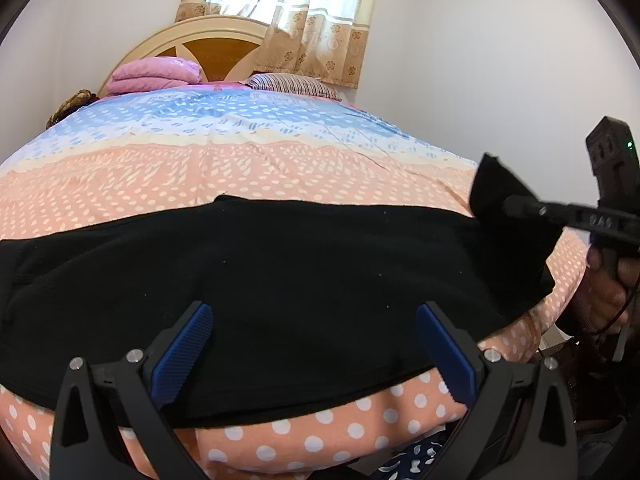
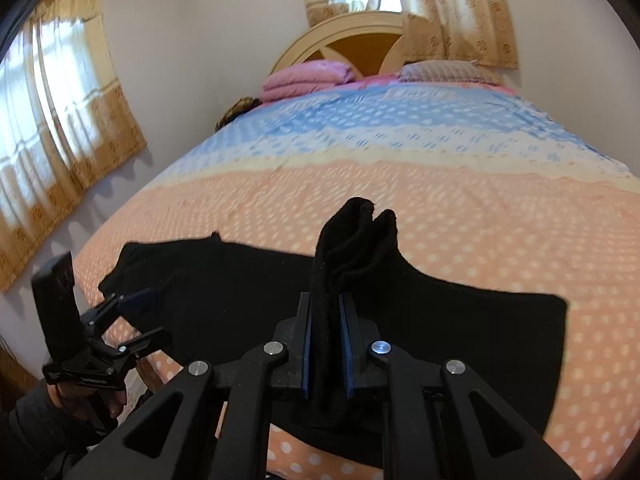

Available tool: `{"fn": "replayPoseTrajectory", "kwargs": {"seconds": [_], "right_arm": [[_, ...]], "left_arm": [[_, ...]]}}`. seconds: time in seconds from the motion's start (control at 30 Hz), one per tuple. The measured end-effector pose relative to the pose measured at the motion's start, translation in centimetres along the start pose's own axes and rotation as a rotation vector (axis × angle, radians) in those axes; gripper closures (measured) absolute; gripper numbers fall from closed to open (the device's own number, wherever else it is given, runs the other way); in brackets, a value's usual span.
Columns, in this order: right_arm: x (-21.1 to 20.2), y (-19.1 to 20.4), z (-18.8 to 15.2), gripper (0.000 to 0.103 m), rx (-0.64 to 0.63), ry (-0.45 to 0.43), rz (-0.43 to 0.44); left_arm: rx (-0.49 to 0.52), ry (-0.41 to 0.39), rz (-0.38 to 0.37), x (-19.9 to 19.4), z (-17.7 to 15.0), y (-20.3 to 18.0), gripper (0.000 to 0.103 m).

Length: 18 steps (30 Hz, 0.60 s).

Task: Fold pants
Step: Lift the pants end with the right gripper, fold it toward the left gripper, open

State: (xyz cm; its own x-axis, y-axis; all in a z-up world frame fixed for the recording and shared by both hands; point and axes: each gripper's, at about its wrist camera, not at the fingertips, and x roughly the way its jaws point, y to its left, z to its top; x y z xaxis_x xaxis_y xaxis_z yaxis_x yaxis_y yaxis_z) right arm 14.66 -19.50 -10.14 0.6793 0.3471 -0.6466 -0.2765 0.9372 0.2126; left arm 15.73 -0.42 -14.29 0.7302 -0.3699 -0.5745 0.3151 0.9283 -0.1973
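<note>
Black pants lie flat across the near end of the bed. My left gripper is open, its blue pads spread wide just above the pants near the front edge. It also shows at the left of the right wrist view, open over the pants' left end. My right gripper is shut on a bunched fold of the pants and lifts it off the bed. In the left wrist view it holds that raised corner at the right.
The bed has a pink and blue dotted cover. Pink folded bedding and a striped pillow lie by the headboard. Curtained windows are behind the bed and on the left wall. The bed's right edge drops off.
</note>
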Motion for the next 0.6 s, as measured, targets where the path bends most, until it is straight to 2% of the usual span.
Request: {"fn": "replayPoseTrajectory", "kwargs": {"seconds": [0.2, 0.27, 0.3, 0.37, 0.4, 0.43, 0.5, 0.6], "right_arm": [[3.6, 0.9, -1.5, 0.089, -0.036, 0.078, -0.014], [4.5, 0.6, -2.0, 0.088, -0.026, 0.104, 0.007], [4.8, 0.3, -2.3, 0.084, -0.019, 0.122, 0.025], [4.4, 0.0, -2.2, 0.069, -0.004, 0.140, 0.082], [3.6, -0.3, -2.2, 0.054, 0.005, 0.133, 0.115], [3.0, -0.4, -2.1, 0.047, 0.009, 0.121, 0.136], [0.3, -1.6, -1.8, 0.047, 0.008, 0.072, 0.154], [-2.6, -4.1, -1.7, 0.047, 0.042, 0.003, 0.099]], "left_arm": [[0.012, 0.008, -0.007, 0.2, -0.1, -0.4, 0.000], [0.016, 0.012, -0.010, 0.2, -0.1, -0.7, 0.000], [0.018, 0.014, -0.011, 0.3, -0.1, -0.8, 0.000], [0.020, 0.019, -0.018, 0.5, 0.1, -1.3, 0.000], [0.019, 0.020, -0.022, 0.5, 0.2, -1.3, 0.000], [0.017, 0.021, -0.028, 0.6, 0.4, -1.5, 0.000], [0.020, 0.027, -0.054, 0.9, 0.7, -2.2, 0.000], [0.041, 0.038, -0.076, 1.8, 1.4, -3.9, 0.000]]}}
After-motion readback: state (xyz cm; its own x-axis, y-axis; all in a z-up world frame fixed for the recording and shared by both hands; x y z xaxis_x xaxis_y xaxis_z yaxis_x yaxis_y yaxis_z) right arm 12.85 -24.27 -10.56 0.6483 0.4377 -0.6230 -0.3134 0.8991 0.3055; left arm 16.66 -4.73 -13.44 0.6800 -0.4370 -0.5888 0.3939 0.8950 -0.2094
